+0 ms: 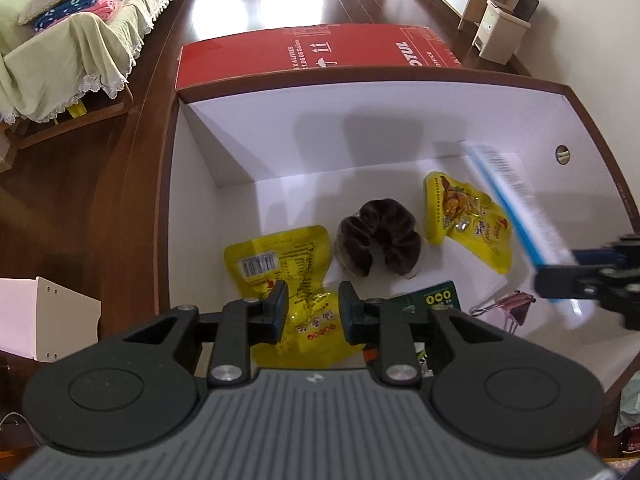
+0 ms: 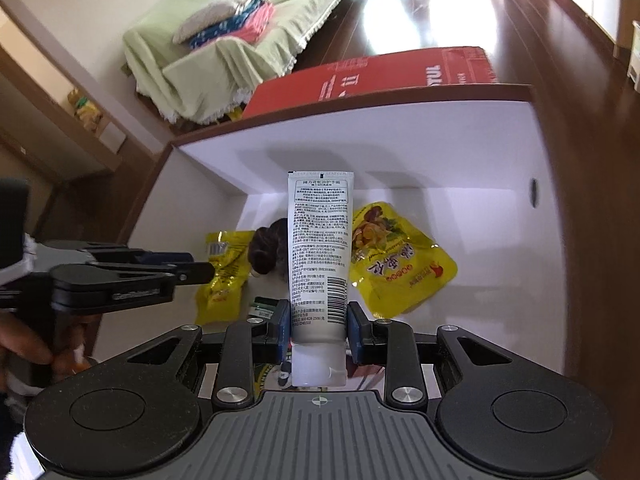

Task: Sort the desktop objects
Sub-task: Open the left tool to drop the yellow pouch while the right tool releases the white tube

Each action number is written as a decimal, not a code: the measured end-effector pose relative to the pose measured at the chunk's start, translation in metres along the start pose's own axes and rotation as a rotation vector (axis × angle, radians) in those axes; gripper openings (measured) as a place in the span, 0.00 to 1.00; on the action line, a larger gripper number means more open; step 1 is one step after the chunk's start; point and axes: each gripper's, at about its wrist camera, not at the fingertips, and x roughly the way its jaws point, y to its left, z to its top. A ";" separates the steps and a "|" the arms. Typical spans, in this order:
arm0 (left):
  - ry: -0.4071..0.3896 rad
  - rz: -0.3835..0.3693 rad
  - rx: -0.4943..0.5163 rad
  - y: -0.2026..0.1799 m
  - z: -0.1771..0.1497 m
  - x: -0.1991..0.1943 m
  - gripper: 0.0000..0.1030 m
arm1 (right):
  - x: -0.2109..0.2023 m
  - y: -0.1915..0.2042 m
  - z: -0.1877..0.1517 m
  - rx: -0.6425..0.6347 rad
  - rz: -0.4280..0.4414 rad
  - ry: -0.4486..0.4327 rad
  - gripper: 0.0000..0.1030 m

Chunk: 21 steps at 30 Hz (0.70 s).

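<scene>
White-lined box (image 1: 400, 120) with a red flap (image 1: 320, 48) printed "OTUL" and "4 LITRES", holding two yellow snack pouches (image 1: 280, 264), a brown scrunchie (image 1: 378, 242) and a green card (image 1: 434, 300). Right gripper (image 2: 318, 330) clamps a white tube (image 2: 318, 256), densely printed with a barcode, cap toward the camera, raised over the box. Left gripper (image 1: 312, 312) parted and empty above one pouch; only the left view shows the pink binder clip (image 1: 516, 308), and there the held item looks blue-and-white, blurred

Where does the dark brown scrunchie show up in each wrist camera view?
Left wrist: scrunchie lies centre frame on the white tabletop, between two yellow packets.
Right wrist: scrunchie sits left of centre, partly hidden behind the held white tube.
Shared landmark: the red carton behind the desk.
</scene>
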 end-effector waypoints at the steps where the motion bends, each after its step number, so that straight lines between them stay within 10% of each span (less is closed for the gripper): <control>1: -0.003 -0.002 -0.001 0.000 0.001 -0.001 0.22 | 0.005 0.001 0.003 -0.018 -0.003 0.009 0.27; 12: -0.040 0.001 -0.007 0.005 0.018 -0.008 0.35 | 0.047 0.013 0.011 -0.148 -0.088 0.032 0.27; 14: -0.049 0.022 0.000 0.006 0.021 -0.009 0.37 | 0.053 0.015 0.010 -0.178 -0.103 0.025 0.41; 15: -0.047 0.022 0.000 0.006 0.022 -0.009 0.37 | 0.055 0.016 0.010 -0.186 -0.113 0.017 0.63; 21: -0.037 0.018 -0.003 0.008 0.020 -0.010 0.40 | 0.044 0.012 0.004 -0.146 -0.118 0.000 0.65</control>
